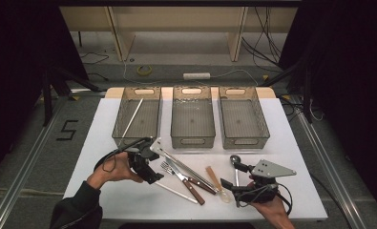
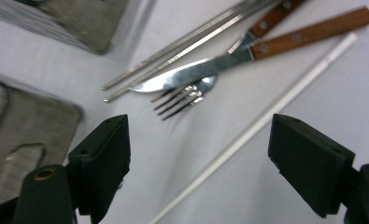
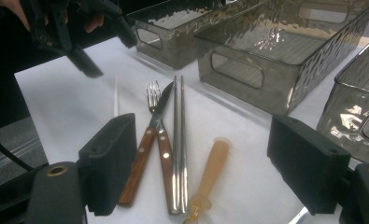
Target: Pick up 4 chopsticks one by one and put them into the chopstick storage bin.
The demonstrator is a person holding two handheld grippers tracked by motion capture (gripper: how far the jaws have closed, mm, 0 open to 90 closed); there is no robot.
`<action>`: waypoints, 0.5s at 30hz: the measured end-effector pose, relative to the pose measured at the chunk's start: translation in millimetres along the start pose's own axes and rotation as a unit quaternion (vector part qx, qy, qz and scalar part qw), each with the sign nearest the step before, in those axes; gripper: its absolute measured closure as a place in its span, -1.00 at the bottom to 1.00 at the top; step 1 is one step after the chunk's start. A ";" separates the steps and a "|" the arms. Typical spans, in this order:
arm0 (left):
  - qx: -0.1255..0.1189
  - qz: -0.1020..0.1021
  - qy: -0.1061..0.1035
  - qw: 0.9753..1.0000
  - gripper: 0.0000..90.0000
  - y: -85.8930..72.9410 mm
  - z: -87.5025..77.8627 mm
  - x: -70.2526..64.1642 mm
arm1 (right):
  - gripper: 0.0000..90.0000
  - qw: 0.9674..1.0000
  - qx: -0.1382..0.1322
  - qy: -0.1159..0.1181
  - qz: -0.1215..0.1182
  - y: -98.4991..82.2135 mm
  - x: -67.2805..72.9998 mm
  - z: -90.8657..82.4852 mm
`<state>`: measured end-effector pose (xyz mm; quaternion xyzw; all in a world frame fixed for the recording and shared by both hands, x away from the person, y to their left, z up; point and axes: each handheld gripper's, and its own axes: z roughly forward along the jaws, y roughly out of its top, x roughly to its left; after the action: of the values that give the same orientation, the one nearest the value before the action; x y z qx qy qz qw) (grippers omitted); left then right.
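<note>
Left gripper (image 2: 198, 163) released, jaws wide, hovering over the white stick (image 2: 247, 133) lying near the table's (image 1: 291, 143) front edge, beside the fork (image 2: 184, 95) and knife (image 2: 247, 58). Right gripper (image 3: 203, 172) released, empty, near the front right corner.

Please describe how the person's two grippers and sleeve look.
Both grippers, left and right, are black with two blocky black jaws and trailing black cables. The right carries a grey three-cornered plate with small holes. A dark sleeve covers the left forearm.
</note>
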<state>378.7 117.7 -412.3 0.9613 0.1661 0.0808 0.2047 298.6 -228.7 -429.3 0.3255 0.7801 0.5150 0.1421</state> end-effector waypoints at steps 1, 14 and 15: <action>0.004 0.005 -0.004 1.000 -0.51 -0.3 1.4 -1.4 | -0.44 1.000 0.000 0.001 0.000 0.0 -0.1 0.1; 0.046 0.046 -0.027 0.997 -0.18 -6.5 27.1 -16.5 | -0.44 1.000 0.003 0.004 -0.002 0.0 0.7 1.8; 0.048 0.050 -0.030 0.997 -0.14 -5.7 28.6 -17.4 | -0.44 1.000 0.003 0.004 -0.002 0.0 0.6 1.9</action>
<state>367.2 106.0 -442.0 0.9791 0.1151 0.0541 0.1588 299.2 -227.0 -430.0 0.3222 0.7831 0.5135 0.1387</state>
